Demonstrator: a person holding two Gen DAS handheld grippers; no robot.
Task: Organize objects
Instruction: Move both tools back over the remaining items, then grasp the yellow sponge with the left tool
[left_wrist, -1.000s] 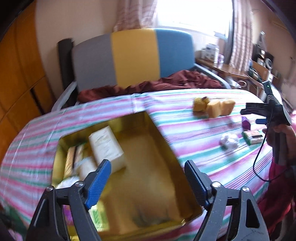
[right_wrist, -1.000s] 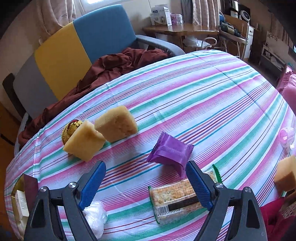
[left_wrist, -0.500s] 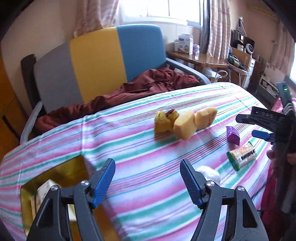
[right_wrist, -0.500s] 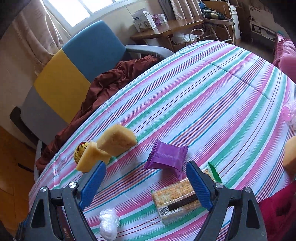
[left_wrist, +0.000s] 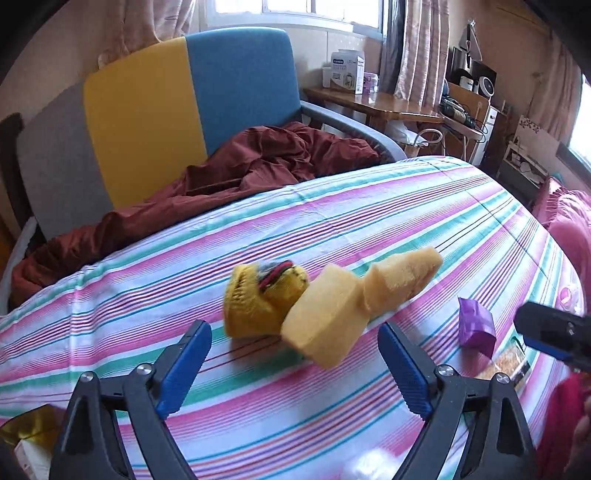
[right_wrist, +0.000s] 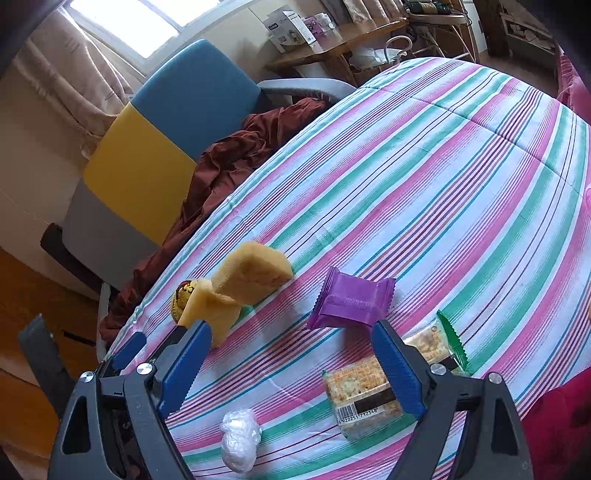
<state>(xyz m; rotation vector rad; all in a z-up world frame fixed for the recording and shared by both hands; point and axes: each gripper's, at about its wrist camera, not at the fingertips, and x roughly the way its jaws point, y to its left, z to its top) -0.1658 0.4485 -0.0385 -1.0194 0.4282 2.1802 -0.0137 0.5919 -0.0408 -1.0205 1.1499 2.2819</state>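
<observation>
The left claw (left_wrist: 293, 363), its jaws just opened and empty, is aimed at the near yellow sponge (left_wrist: 325, 325) mid-worktop; closing on it is called for next. The right claw (right_wrist: 291, 363) is held released.

Two yellow sponge blocks (right_wrist: 255, 271) (right_wrist: 214, 312), one yellow knitted toy (left_wrist: 264, 301), one purple packet (right_wrist: 352, 301), one cracker pack (right_wrist: 364, 397), one white plastic wad (right_wrist: 239, 441), one striped cloth (right_wrist: 443, 192), one armchair (left_wrist: 147, 122), two grippers (left_wrist: 293, 369) (right_wrist: 290, 367)
</observation>
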